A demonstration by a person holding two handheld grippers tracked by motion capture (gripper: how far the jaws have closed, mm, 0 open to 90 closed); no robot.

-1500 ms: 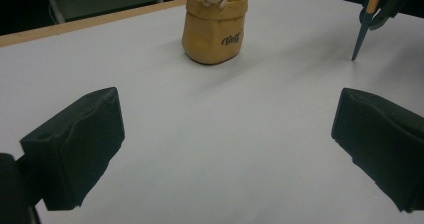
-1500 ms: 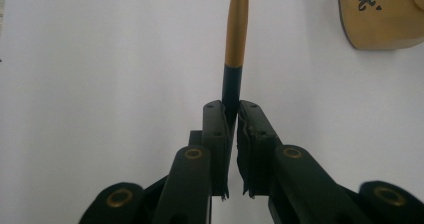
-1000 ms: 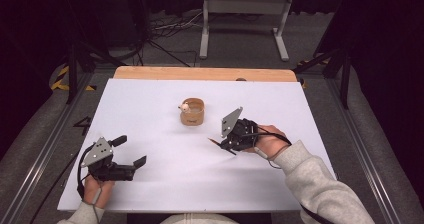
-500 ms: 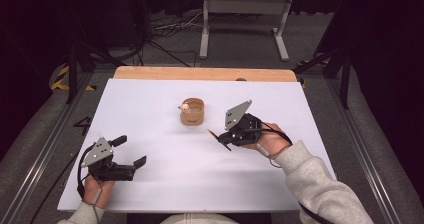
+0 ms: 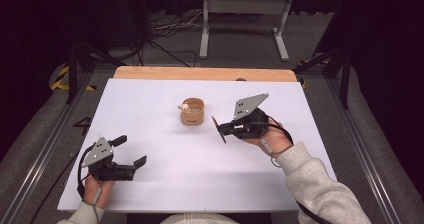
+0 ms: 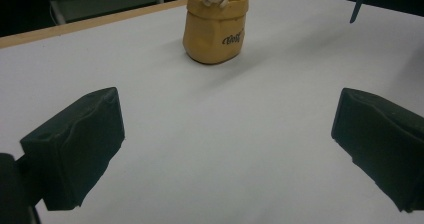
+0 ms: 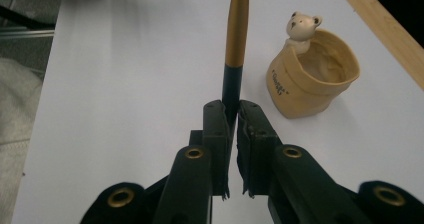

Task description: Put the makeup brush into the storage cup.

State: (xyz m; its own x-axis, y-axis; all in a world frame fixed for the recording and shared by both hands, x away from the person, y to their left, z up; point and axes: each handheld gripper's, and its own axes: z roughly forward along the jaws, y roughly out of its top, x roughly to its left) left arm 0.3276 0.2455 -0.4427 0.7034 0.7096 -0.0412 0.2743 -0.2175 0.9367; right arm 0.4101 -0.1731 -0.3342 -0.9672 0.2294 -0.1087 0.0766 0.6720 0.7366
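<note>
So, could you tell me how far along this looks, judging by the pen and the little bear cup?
Done: the right gripper is shut on the pen, lifted off the table. In hand: the pen is held beside the tan cup, apart from it. Left, probably: dropping the pen into the cup, which looks empty inside in the right gripper view. The left gripper waits open, holding nothing.

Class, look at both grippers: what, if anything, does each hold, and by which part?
The right gripper clamps a pen by its dark lower end, the gold part sticking out beyond. The left gripper is open and holds nothing.
</note>
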